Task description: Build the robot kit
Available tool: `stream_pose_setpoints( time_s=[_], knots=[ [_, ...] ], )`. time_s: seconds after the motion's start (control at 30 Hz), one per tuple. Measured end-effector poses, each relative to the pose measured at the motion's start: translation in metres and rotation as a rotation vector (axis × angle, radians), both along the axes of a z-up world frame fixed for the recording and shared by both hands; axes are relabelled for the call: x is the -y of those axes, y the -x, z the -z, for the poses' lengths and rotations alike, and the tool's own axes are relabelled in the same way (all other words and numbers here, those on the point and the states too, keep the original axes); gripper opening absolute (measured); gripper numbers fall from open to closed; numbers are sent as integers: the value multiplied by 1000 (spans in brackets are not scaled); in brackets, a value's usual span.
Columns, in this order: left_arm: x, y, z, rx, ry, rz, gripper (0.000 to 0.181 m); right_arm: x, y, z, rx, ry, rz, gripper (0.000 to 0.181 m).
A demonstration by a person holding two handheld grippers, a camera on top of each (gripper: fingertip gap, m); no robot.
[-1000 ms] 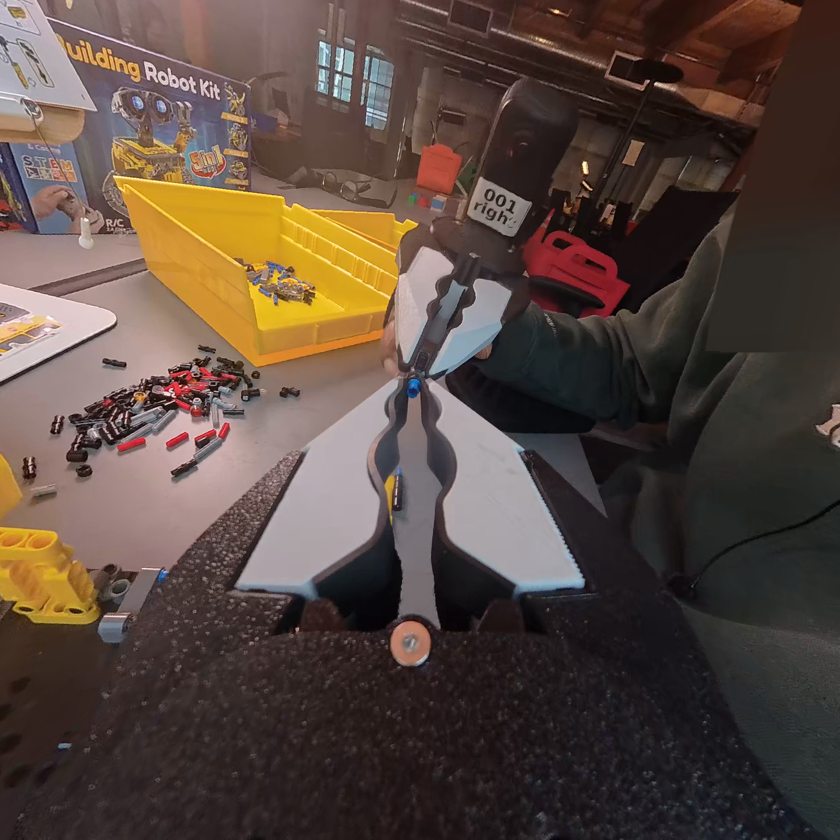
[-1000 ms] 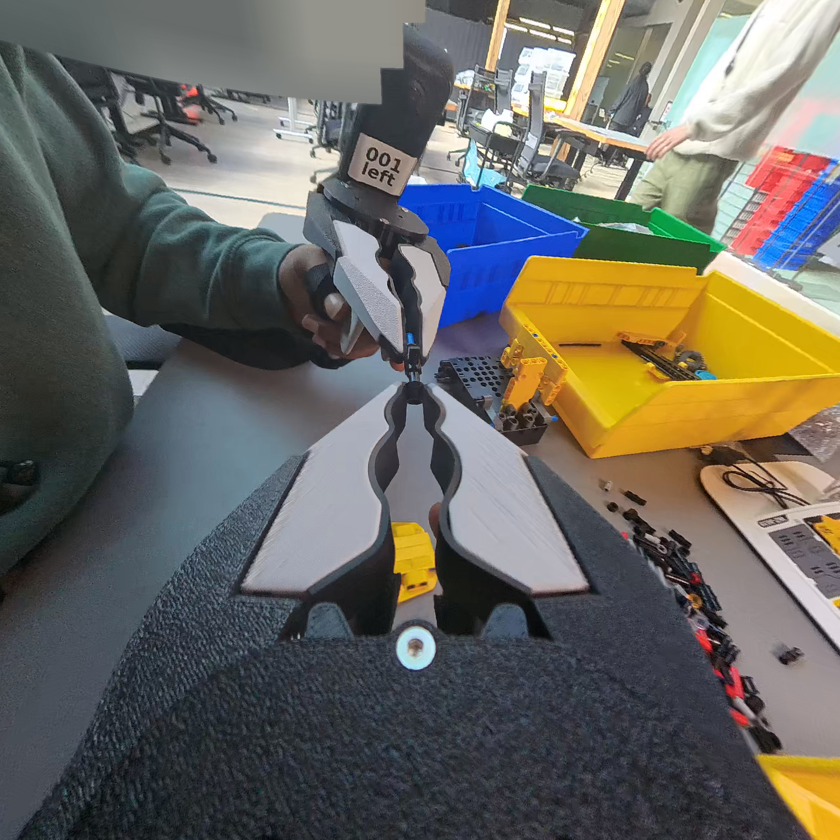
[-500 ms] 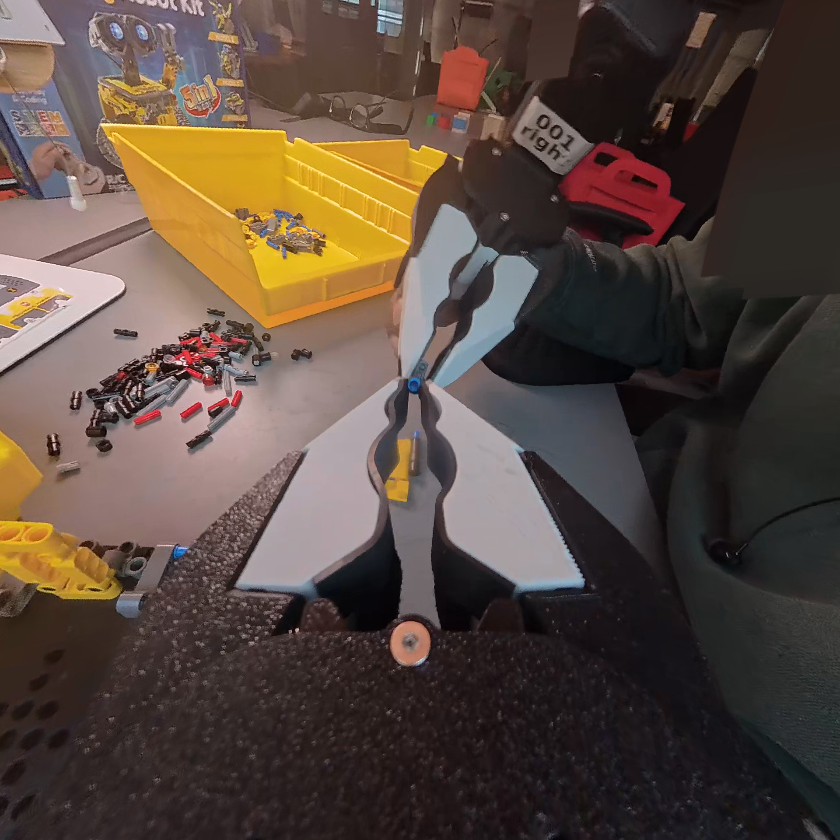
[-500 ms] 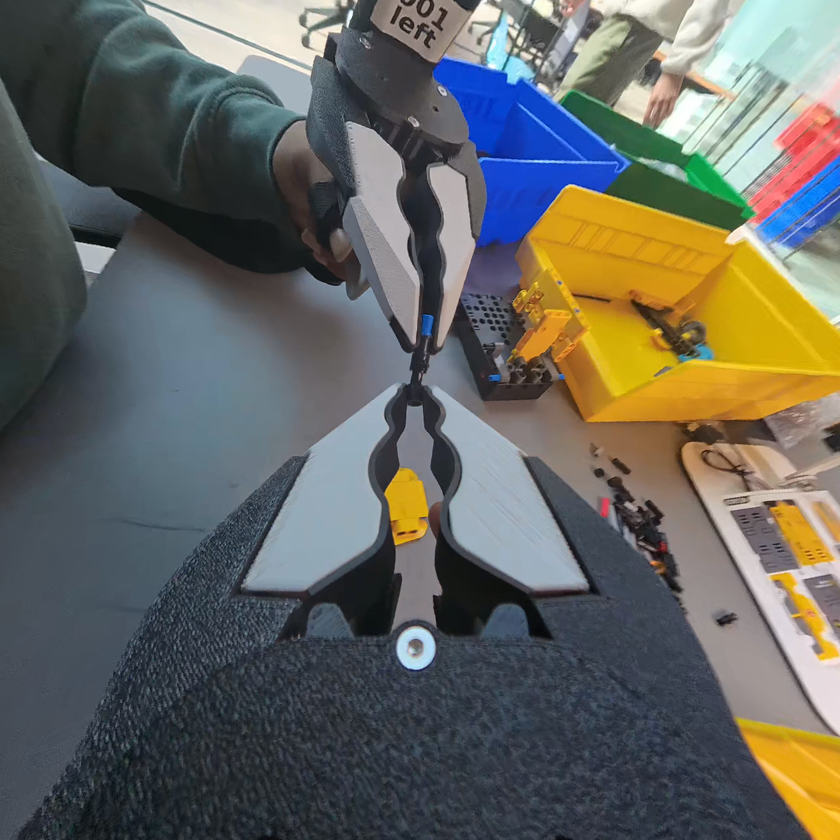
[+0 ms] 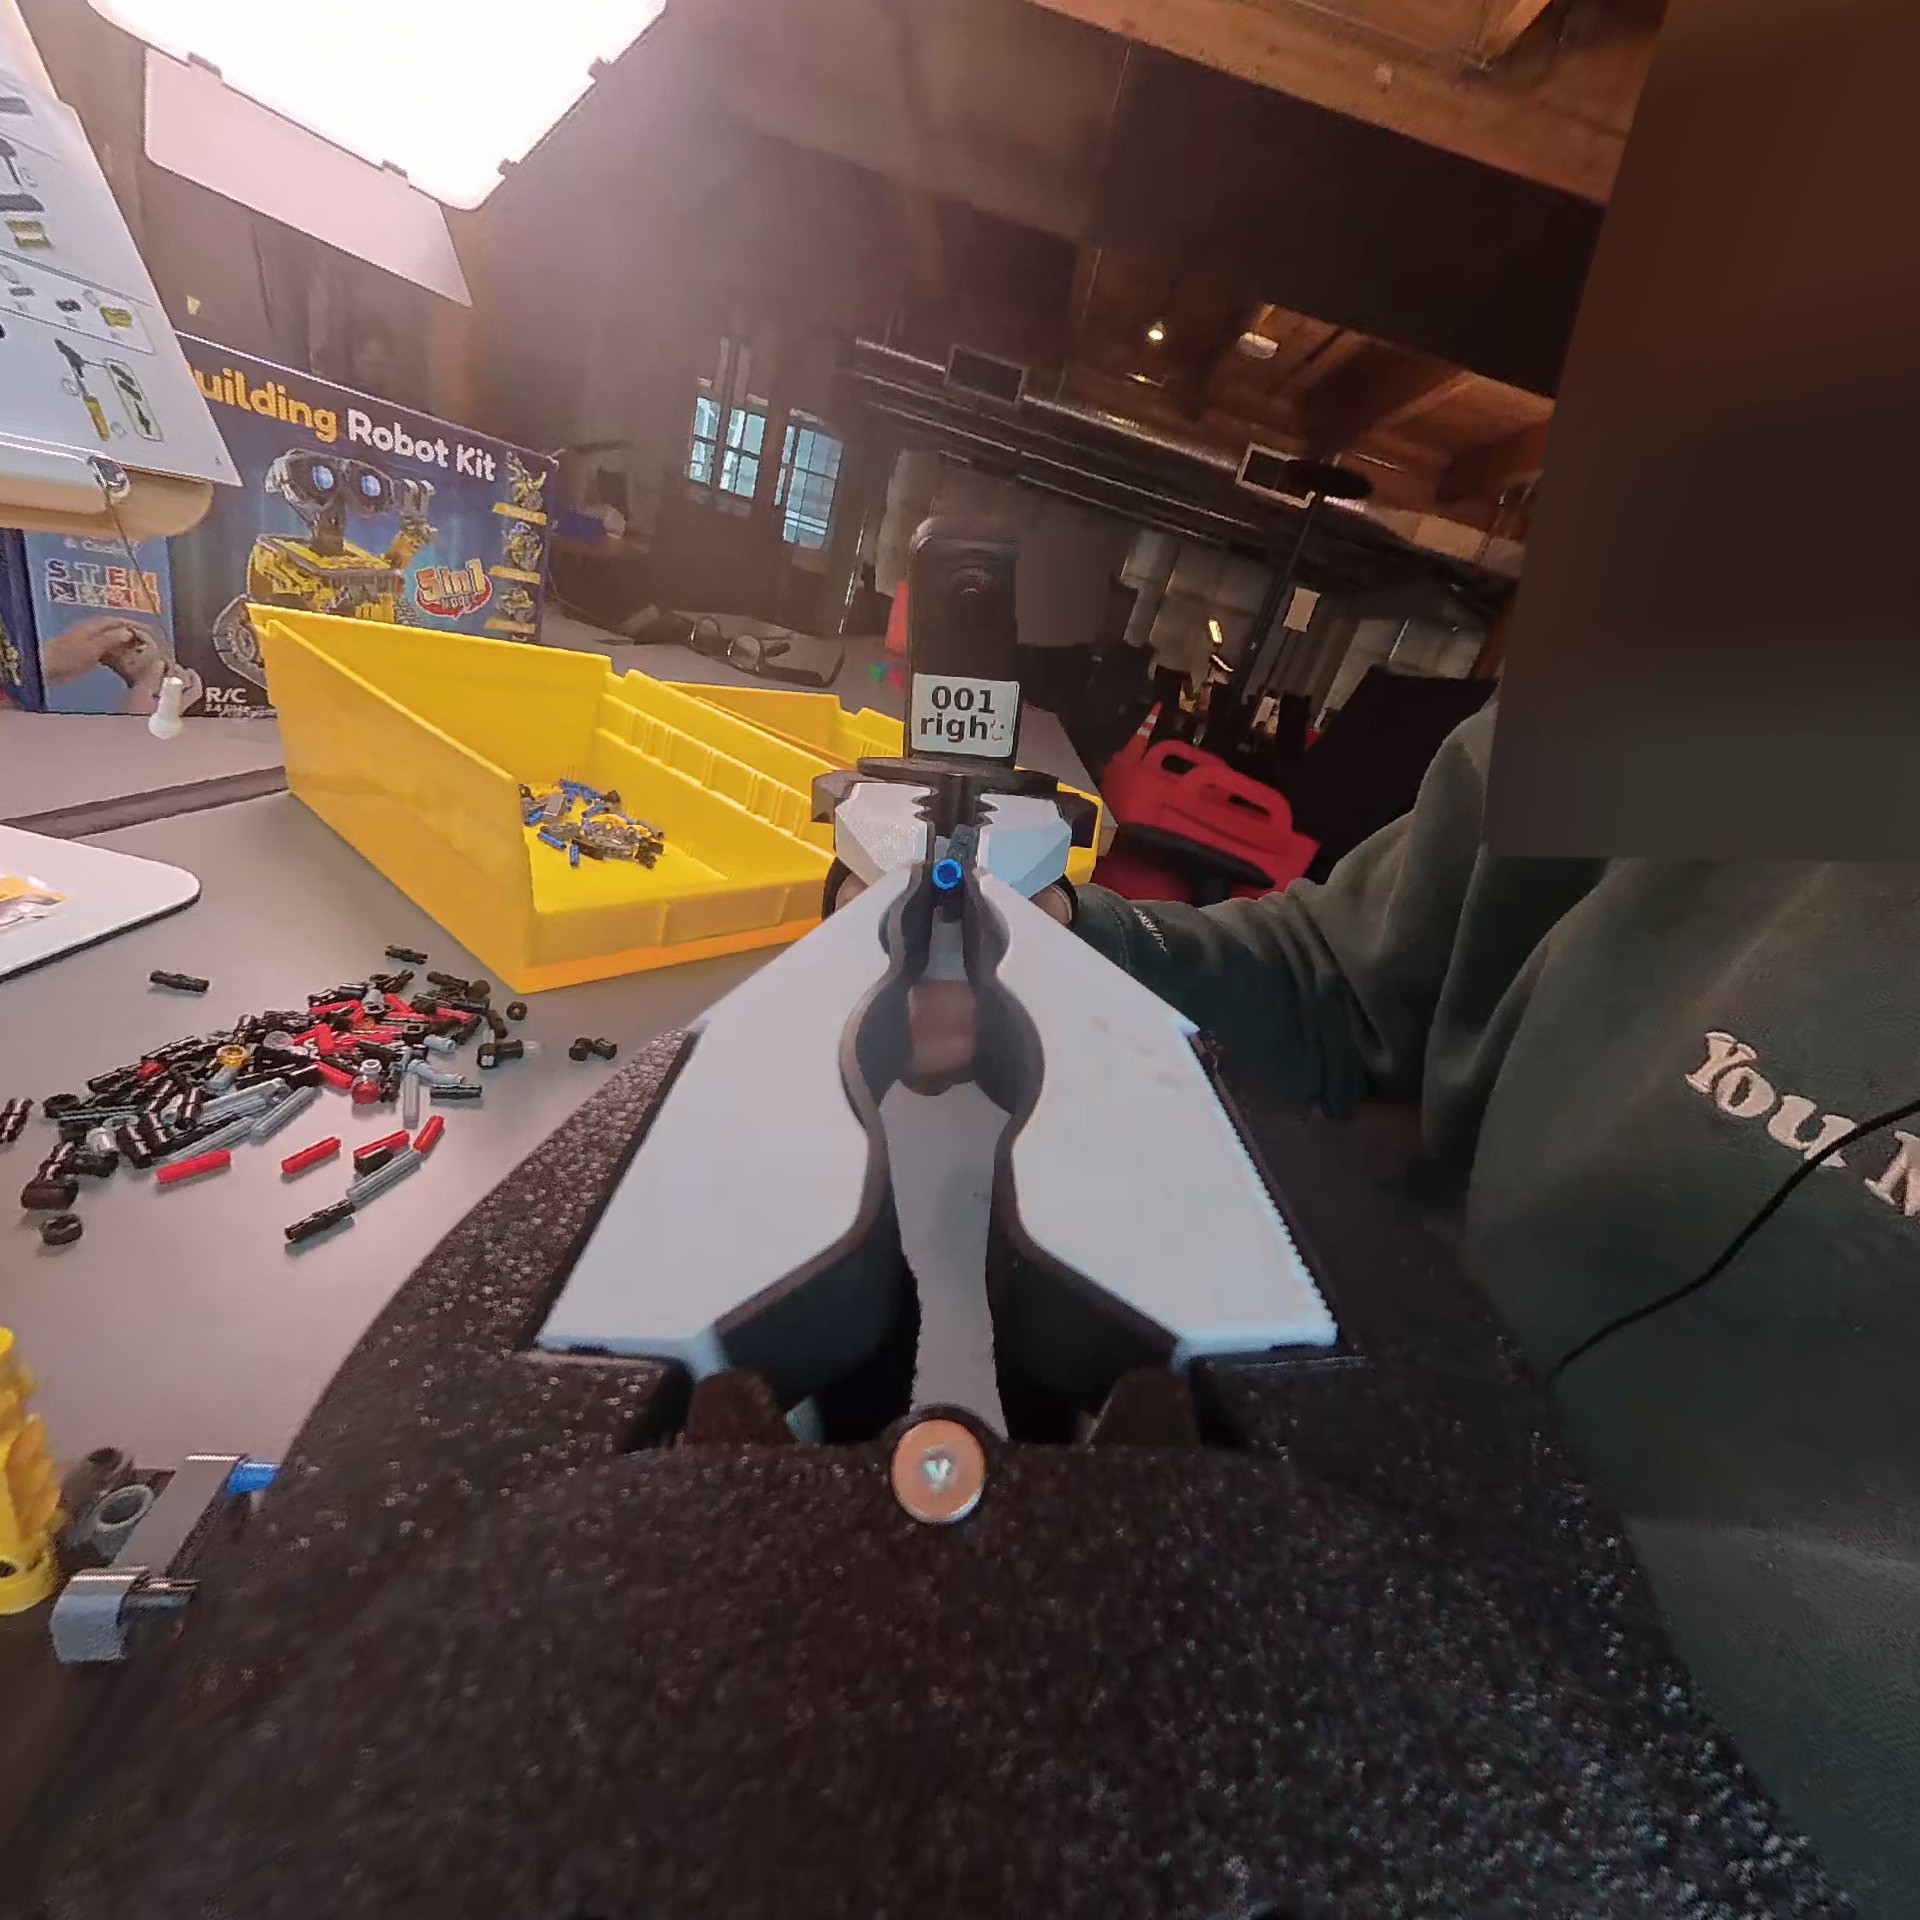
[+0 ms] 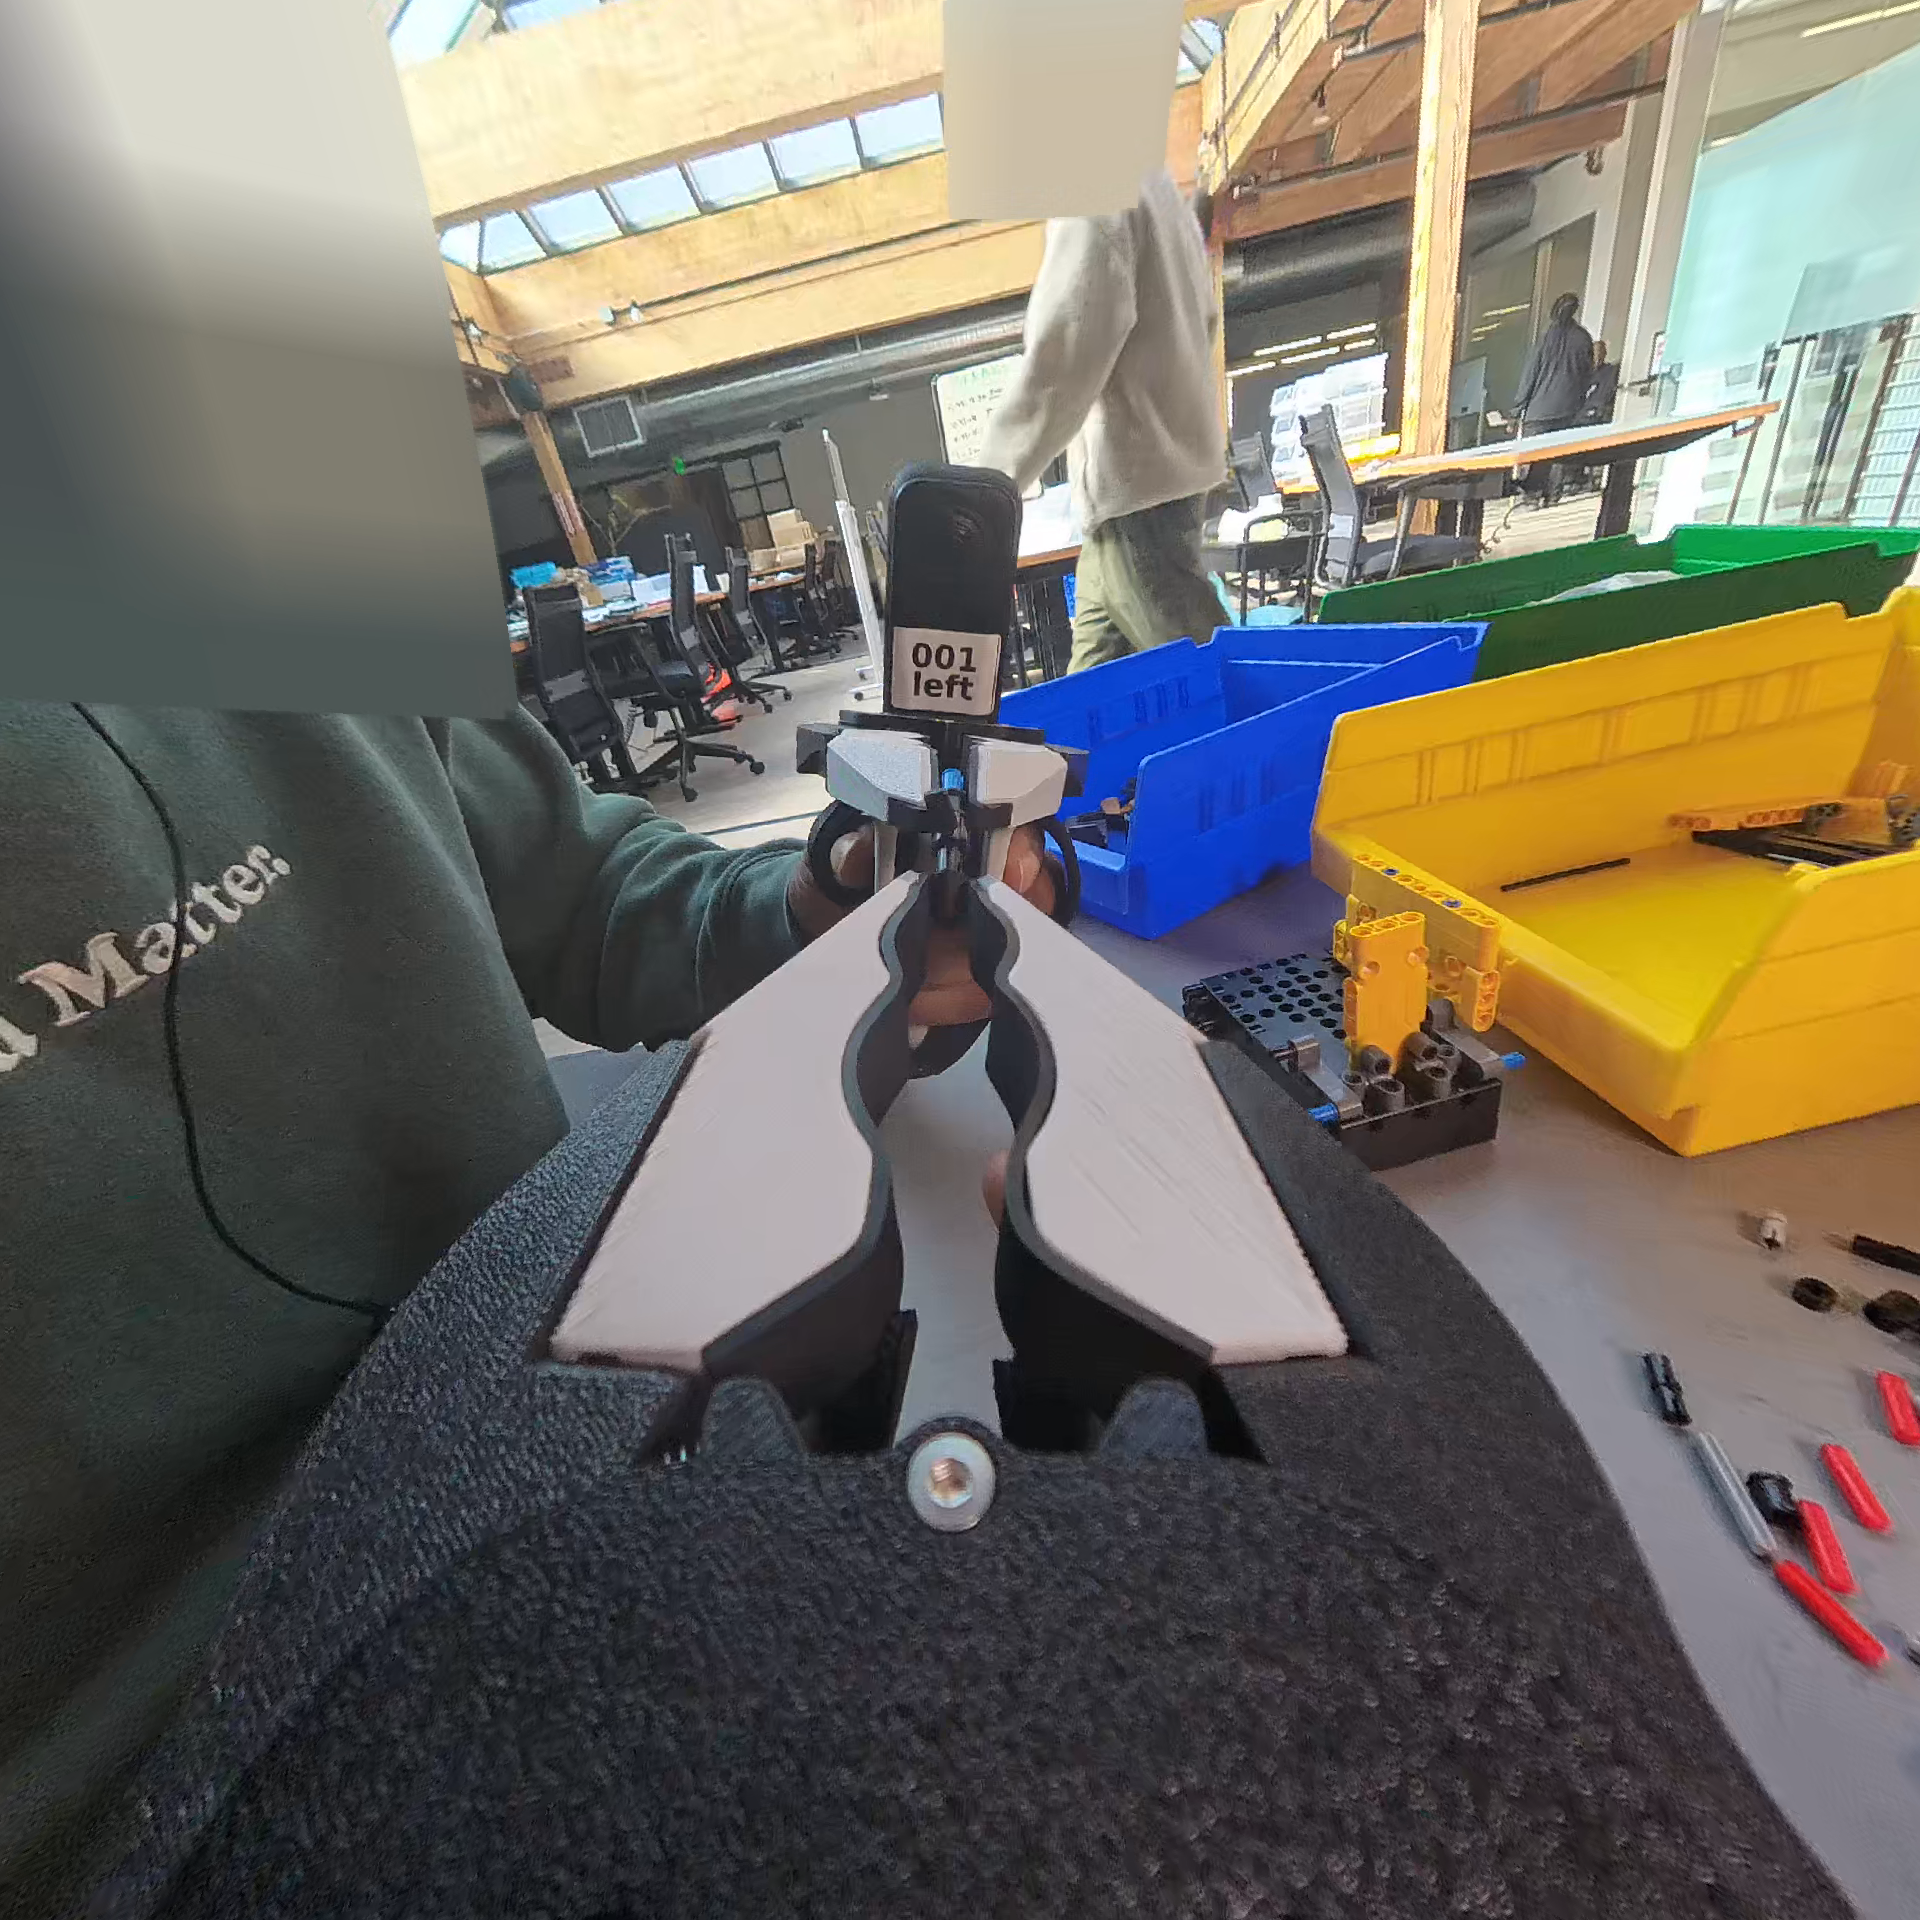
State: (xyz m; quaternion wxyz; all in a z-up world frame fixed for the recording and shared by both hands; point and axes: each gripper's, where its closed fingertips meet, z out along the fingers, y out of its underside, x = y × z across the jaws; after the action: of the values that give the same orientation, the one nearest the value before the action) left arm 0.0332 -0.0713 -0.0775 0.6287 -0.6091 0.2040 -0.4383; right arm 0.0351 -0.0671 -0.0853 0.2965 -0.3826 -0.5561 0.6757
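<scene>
My left gripper (image 5: 943, 896) is shut on a small blue pin (image 5: 945, 873) held at its tips. My right gripper (image 6: 948, 902) is shut on a small black pin piece (image 6: 945, 871). The two grippers face each other tip to tip, level, above the grey table (image 5: 520, 1195). The two pieces meet between the tips; whether they are joined cannot be told. The right gripper also shows in the left wrist view (image 5: 954, 831), and the left gripper in the right wrist view (image 6: 948, 805), where the blue pin (image 6: 949, 779) sits between its fingers.
A pile of black, red and grey pins (image 5: 260, 1081) lies left, before a yellow bin (image 5: 644, 831) and a kit box (image 5: 353, 540). A black and yellow assembly (image 6: 1392, 1039), a blue bin (image 6: 1226, 748), another yellow bin (image 6: 1662, 1018) and loose red pins (image 6: 1829, 1538) lie right. A person (image 6: 1122, 416) walks behind. The tips of both grippers are at nearly the same place.
Both grippers have lifted and levelled out, from pointing down at the table to facing each other straight on. Both stay shut on their pieces, tips still together.
</scene>
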Motion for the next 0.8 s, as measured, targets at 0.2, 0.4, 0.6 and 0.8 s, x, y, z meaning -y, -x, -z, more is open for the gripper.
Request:
stream_pose_setpoints(
  time_s=[0.2,0.4,0.6,0.8],
  knots=[
    [0,-3,11,-169,-15,-17,3,-2,-3,10,30,-250,56,6],
    [-1,-6,16,-194,8,-4,4,-4,-6,11,36,-362,87,6],
    [-2,-8,22,-201,46,13,4,-4,-9,17,62,-499,104,6],
    [-2,-11,31,-263,59,14,4,-3,-11,29,117,-570,89,5]
  ],
)
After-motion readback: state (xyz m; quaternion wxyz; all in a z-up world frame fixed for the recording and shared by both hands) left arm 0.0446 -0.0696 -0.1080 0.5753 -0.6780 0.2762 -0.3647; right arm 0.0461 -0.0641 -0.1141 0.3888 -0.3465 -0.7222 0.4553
